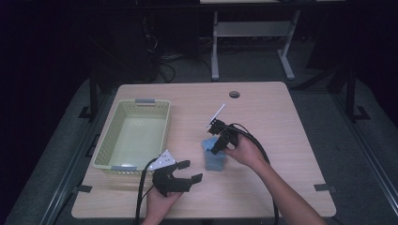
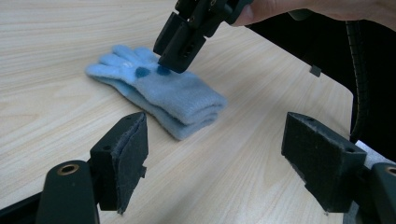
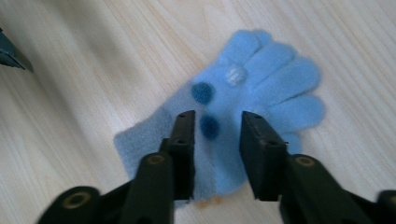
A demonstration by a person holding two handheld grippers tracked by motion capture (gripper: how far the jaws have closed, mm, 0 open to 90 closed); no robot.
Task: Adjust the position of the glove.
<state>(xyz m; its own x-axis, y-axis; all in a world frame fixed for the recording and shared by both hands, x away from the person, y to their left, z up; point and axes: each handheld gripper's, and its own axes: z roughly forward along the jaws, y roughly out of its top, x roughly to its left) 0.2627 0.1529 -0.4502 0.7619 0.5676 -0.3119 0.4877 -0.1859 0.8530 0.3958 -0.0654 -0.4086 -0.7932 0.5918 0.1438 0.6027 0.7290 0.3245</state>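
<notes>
Wooden table is carrying a blue glove at centre; I am hovering the right gripper over it, jaws parted, releasing. Left gripper is waiting open at seven o'clock, near the basket.

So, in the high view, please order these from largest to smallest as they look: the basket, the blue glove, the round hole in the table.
1. The pale green basket, by far the largest.
2. The blue glove, partly covered by the right gripper.
3. The round hole, the smallest.
</notes>
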